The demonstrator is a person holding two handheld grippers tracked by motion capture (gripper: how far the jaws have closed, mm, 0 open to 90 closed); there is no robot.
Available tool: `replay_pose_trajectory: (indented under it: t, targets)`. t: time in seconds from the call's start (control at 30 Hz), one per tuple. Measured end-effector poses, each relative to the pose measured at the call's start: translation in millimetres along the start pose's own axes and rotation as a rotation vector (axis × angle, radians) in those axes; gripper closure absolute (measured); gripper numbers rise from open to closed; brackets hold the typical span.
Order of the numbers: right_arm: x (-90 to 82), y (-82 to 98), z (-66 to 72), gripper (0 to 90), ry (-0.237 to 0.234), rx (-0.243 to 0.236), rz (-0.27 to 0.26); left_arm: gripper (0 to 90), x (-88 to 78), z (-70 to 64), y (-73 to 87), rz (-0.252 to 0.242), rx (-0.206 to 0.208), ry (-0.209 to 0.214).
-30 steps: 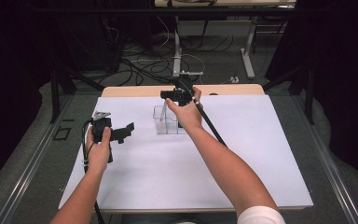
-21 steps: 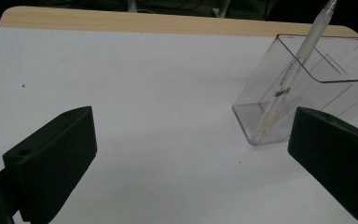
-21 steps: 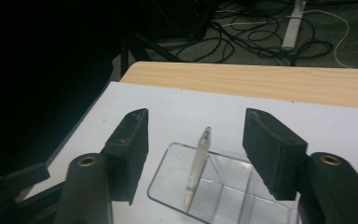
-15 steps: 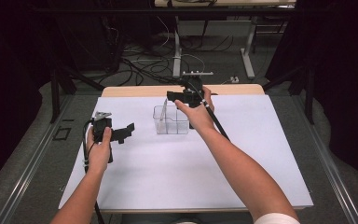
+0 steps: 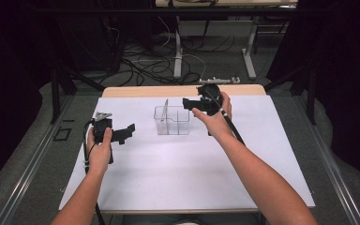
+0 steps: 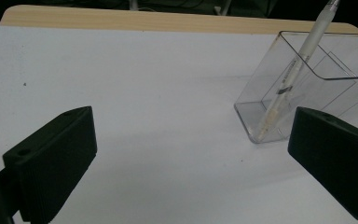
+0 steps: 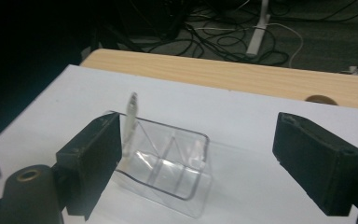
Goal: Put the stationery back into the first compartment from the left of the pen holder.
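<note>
A clear plastic compartment box [image 5: 178,123] stands on the white sheet, toward the back of the table. A white pen [image 5: 164,111] leans upright in its left compartment. My right gripper [image 5: 187,103] hovers just right of the box's top; its jaws have just been opening and stand open with nothing gripped. In the right gripper view the box [image 7: 168,163] and pen [image 7: 131,116] lie below and beyond the right gripper [image 7: 205,158]. My left gripper [image 5: 129,129] rests open left of the box. The left gripper view looks across at the box [image 6: 321,88] and pen [image 6: 294,70].
A white sheet [image 5: 168,178] covers most of the table, and a strip of bare wood [image 5: 136,90] runs along the far edge, with a round hole [image 7: 320,99] in it. Cables and desk legs crowd the dark floor behind.
My right gripper has drawn away to the right from above the box, and its jaws have spread. The left hand has stayed put.
</note>
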State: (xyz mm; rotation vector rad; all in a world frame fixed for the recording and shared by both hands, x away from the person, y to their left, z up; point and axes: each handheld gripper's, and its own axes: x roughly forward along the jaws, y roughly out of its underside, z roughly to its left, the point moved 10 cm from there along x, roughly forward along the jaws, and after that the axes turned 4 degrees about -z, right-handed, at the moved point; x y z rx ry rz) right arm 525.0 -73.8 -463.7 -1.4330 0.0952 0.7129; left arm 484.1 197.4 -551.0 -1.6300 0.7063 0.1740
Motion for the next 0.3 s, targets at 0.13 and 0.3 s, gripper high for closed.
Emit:
replay_pose_trajectory:
  t: [0.13, 0.3]
  targets:
    - [-7.7, 13.3, -15.7, 14.9, 0.045, -0.05, 0.012, 0.9, -0.1, 0.7, 0.7, 0.004, 0.008, 0.001]
    - [-16.8, 33.5, -32.6, 9.0, 0.063, -0.05, 0.031, 0.6, -0.9, -0.4, 0.3, 0.003, 0.019, 0.008]
